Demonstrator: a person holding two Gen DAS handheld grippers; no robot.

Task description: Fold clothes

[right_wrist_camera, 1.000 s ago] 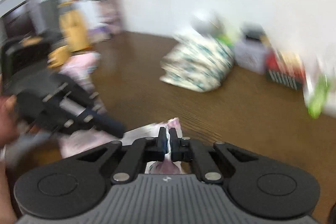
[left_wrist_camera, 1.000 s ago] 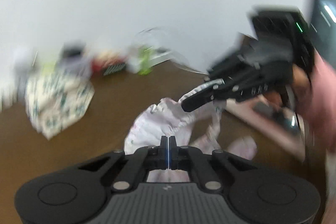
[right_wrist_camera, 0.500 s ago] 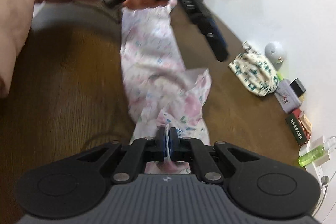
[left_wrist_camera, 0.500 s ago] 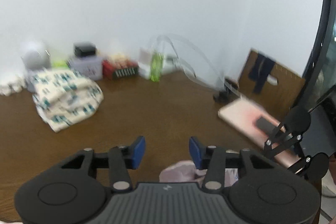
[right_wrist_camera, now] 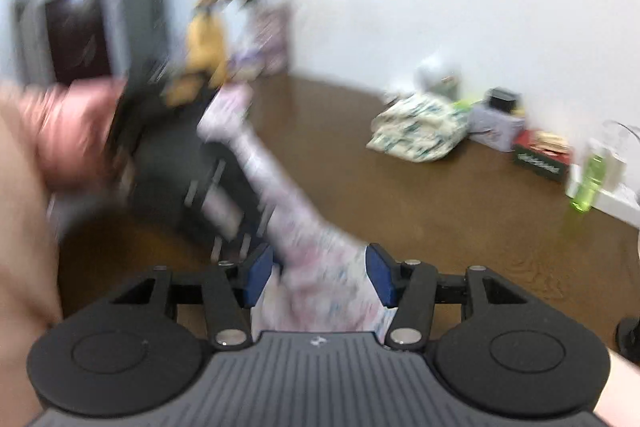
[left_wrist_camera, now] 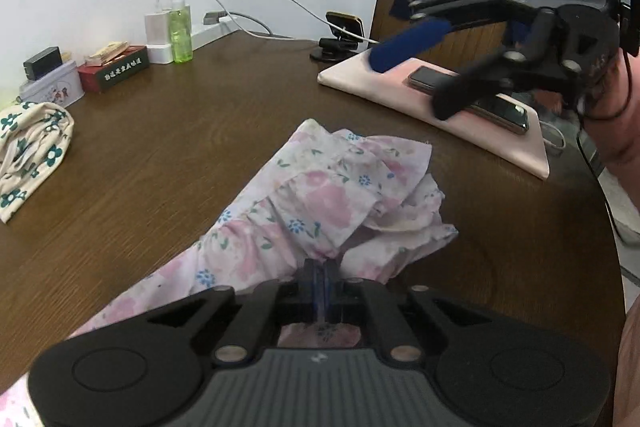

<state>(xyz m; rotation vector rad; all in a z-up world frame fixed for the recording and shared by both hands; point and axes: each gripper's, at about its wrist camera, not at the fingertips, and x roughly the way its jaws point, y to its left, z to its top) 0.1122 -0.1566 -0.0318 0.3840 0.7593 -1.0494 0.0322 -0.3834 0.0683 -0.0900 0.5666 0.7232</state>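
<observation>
garment: pink floral garment [left_wrist_camera: 320, 195] bunched on brown table [left_wrist_camera: 160, 131], near its front edge
left gripper [left_wrist_camera: 320, 277]: fingers pinched together on the fabric
right gripper [right_wrist_camera: 318, 273]: jaws spread wide, cloth between, nothing gripped
beside: folded green-floral cloth [left_wrist_camera: 28, 143] far left

Each claw was black plastic with a ribbed grey middle, two round discs and shiny silver screws. The right claw [left_wrist_camera: 408, 83] had blue pads [right_wrist_camera: 379, 274] and a tiny green light. The person's skin looked pink.
</observation>
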